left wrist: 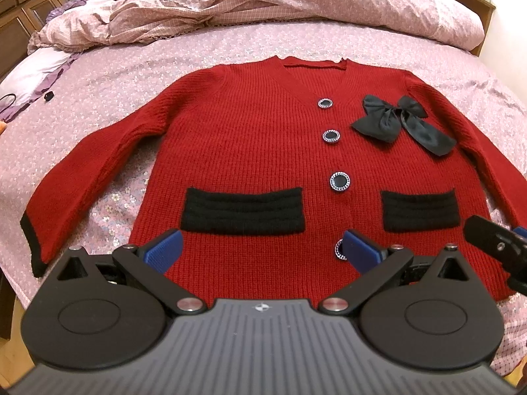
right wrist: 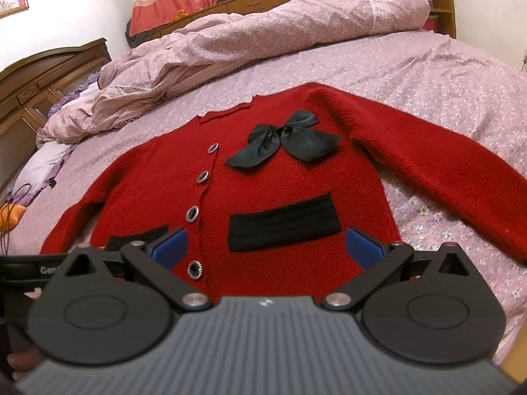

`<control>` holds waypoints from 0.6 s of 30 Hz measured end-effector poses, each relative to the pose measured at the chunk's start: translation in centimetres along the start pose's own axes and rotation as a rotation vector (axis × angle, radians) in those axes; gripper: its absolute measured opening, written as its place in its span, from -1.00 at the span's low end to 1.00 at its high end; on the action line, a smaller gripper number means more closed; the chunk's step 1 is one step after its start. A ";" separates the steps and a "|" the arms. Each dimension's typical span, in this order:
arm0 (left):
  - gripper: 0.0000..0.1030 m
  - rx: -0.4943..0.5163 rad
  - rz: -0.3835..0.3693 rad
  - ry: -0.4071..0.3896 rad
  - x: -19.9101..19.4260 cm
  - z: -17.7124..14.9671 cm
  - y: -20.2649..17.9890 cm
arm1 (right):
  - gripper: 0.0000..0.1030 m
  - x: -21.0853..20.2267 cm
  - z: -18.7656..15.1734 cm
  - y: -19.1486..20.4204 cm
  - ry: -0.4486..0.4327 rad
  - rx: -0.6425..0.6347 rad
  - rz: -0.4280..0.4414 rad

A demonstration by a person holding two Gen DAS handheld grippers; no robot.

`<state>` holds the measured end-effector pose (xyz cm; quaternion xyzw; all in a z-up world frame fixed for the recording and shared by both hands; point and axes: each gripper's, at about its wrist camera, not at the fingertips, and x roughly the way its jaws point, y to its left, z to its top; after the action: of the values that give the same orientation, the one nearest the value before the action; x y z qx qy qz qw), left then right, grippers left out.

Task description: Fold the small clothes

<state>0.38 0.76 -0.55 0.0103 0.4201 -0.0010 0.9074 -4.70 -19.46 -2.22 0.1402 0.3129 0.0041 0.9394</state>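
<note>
A small red knitted cardigan [left wrist: 263, 151] lay flat, front up, across the middle of the frame on a pink flowered bedsheet [left wrist: 204, 52]; both sleeves were spread outward; it had dark round buttons [left wrist: 330, 136] down its front, two black knitted pocket bands [left wrist: 243, 210] and a black ribbon bow [left wrist: 398, 120] at centre right. The left gripper [left wrist: 263, 251] stood wide apart above the hem, holding nothing; the right gripper [right wrist: 266, 251] likewise gaped empty over the hem.

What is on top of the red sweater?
A black satin bow lies on the red knitted cardigan, with round black buttons and two black pockets. What is under the bow is covered.
</note>
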 end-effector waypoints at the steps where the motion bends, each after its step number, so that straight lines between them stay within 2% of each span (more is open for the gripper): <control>1: 1.00 0.000 0.001 -0.001 0.0 0.1 0.0 | 1.00 0.0 0.1 -0.1 -0.002 0.000 -0.001; 10: 1.00 0.023 -0.001 0.028 0.7 1.7 -0.7 | 1.00 -0.2 1.2 -2.4 -0.027 -0.013 -0.041; 18: 1.00 0.047 -0.015 0.040 1.6 3.5 -2.5 | 1.00 -0.4 2.3 -6.1 -0.058 0.014 -0.134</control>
<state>4.03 -1.78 0.50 0.0283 0.4382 -0.0174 0.8982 -4.16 -25.90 -1.88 0.1257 0.2941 -0.0653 0.9452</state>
